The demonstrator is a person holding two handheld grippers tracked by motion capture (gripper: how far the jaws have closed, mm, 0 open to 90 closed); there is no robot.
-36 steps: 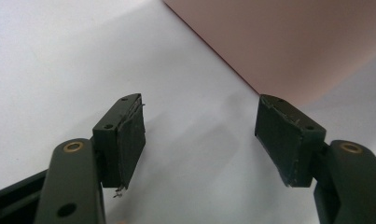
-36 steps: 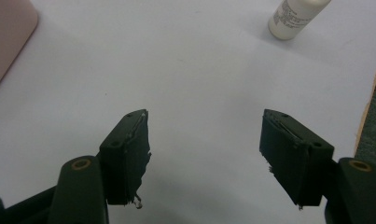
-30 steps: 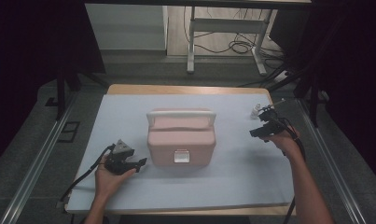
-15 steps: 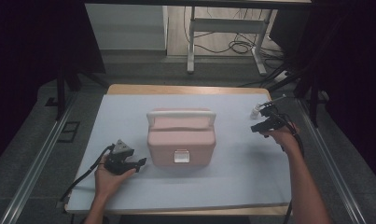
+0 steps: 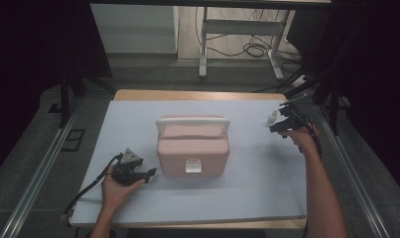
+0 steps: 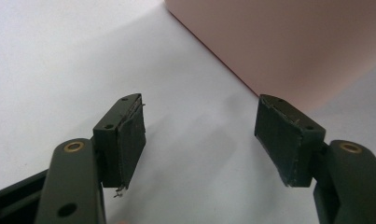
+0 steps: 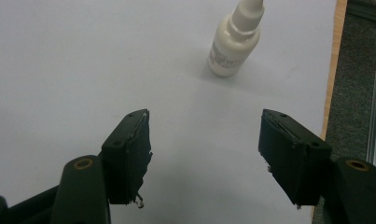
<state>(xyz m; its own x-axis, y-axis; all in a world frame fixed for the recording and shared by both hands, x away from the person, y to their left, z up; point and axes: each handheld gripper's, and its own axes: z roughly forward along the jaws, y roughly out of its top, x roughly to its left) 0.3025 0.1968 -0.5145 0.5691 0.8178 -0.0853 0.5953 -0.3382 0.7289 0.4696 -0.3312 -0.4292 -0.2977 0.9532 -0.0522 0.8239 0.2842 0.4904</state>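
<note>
Right gripper (image 7: 204, 154) hovers with its two black jaws spread wide and nothing between them, low over the pale blue-grey table cover (image 7: 83, 56). Ahead of it, a little toward its right jaw and well clear of both pads, stands the small white plastic dropper bottle (image 7: 234, 44). The bottle is upright, its long axis vertical and its narrow nozzle cap pointing up; in this view it leans slightly toward the top edge of the frame. A printed label wraps its body, too small to read. Nothing lies between the open jaws and the bottle. Beyond the right jaw the cover ends at the wooden table edge (image 7: 332, 70), with grey floor past it.

From the high view the right gripper (image 5: 282, 126) sits near the far right side of the table, the bottle (image 5: 271, 117) just beside its tips, on the side toward the pink case.

Left gripper (image 6: 199, 140) also has its jaws parted and empty, resting close to the cover. Ahead of it and toward its right jaw rises the flat side of the pink rectangular plastic case (image 6: 279, 42), near but not touching. The high view adds what the close one cannot: the case (image 5: 192, 148) has a pale handle across its lid and a white latch on its front, and it stands between the two grippers, with the left gripper (image 5: 148, 172) just off its near left corner.
</note>
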